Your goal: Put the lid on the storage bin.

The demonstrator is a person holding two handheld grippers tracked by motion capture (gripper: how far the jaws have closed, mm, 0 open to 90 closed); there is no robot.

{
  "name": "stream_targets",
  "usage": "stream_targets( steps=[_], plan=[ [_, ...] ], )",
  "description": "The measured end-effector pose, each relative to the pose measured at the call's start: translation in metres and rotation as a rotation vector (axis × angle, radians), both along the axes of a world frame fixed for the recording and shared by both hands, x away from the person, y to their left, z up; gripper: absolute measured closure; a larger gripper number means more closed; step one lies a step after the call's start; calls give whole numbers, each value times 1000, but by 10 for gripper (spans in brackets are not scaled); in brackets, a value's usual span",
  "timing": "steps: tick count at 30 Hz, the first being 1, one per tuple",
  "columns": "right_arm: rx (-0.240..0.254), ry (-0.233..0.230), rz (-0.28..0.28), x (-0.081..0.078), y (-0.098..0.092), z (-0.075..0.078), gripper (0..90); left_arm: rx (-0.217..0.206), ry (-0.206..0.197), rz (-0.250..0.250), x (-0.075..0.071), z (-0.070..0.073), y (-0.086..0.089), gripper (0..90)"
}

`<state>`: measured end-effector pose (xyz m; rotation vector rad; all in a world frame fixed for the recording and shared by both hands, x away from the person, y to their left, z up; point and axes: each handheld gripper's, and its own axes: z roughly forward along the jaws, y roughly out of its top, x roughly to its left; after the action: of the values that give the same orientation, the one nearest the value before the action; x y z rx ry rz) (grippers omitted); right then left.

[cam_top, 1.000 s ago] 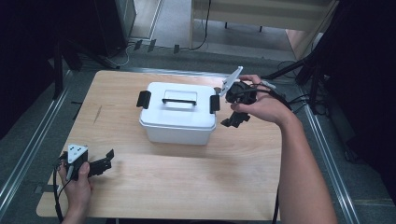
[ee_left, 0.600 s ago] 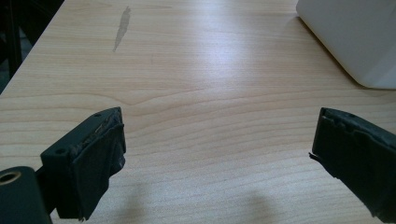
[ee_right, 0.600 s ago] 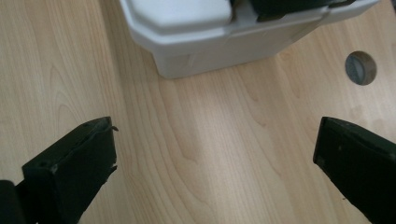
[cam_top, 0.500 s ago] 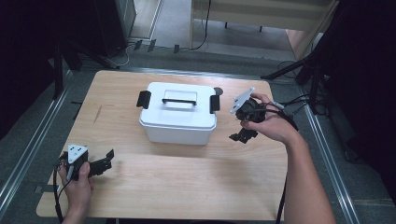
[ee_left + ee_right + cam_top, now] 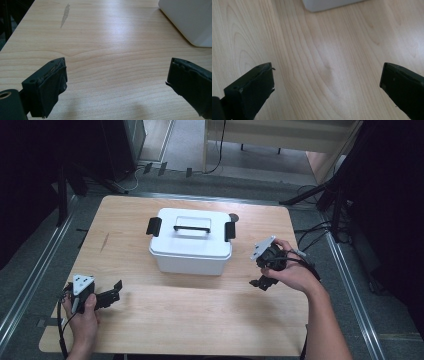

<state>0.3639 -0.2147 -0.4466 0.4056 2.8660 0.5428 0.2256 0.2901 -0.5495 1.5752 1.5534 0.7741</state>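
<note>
High view: the white lidded box [image 5: 190, 245] sits mid-table, with the right gripper [image 5: 263, 279] just off it at four o'clock and the left gripper [image 5: 111, 296] well away at seven o'clock. Left gripper view: jaws spread wide over bare table [image 5: 105, 45], box at one o'clock. Right gripper view: jaws wide apart, box edge at twelve o'clock.

A white plastic storage box [image 5: 190, 247] stands upright near the middle of the wooden table [image 5: 200, 320], set a little toward its far edge. Its lid [image 5: 192, 231] is on and lies flat, with a black carry handle [image 5: 192, 228] folded down across the top. A black latch [image 5: 153, 226] sits at the left end and another latch [image 5: 229, 231] at the right, both down against the box's ends.
</note>
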Motion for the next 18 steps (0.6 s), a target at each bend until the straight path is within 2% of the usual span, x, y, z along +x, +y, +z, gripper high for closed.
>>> stream_targets(
  steps=[12,18],
  plan=[
    [57,-14,-86,-21,-31,-25,0,2,0,0,0,0,0,31],
    [107,-32,-135,-34,-46,-35,0,4,0,0,0,0,0,31]
  ],
)
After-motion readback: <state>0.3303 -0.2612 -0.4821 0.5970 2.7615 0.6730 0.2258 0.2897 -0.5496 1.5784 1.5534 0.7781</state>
